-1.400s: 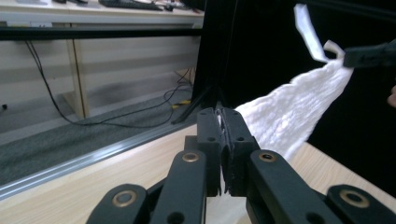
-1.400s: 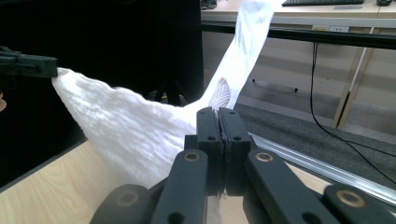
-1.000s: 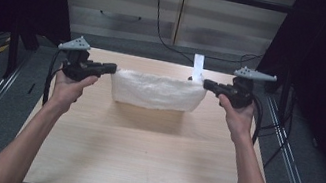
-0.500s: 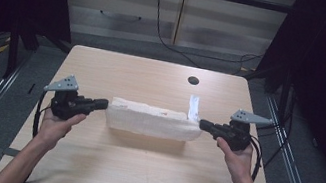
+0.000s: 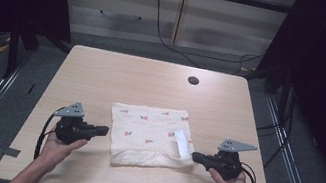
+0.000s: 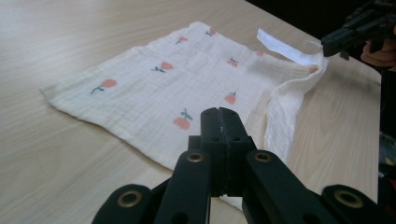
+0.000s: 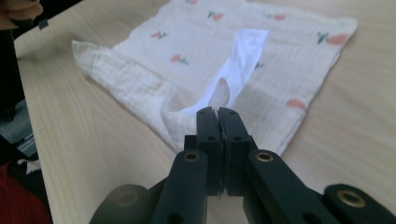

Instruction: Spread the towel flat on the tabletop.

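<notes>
Clenched tight, the jaws of my right gripper (image 5: 196, 156) pinch the cloth (image 5: 149, 136) at its near right corner, with a bit of fabric poking up between the tips in the right gripper view. Jaws of my left gripper (image 5: 102, 130) are pressed together too, just beside the cloth's left edge, and I cannot tell whether they catch any fabric. Between both grippers the cloth lies spread flat on the desk (image 5: 117, 78), toward its near edge, its near hem rolled over. On its right side rests a white tag (image 5: 181, 144).
</notes>
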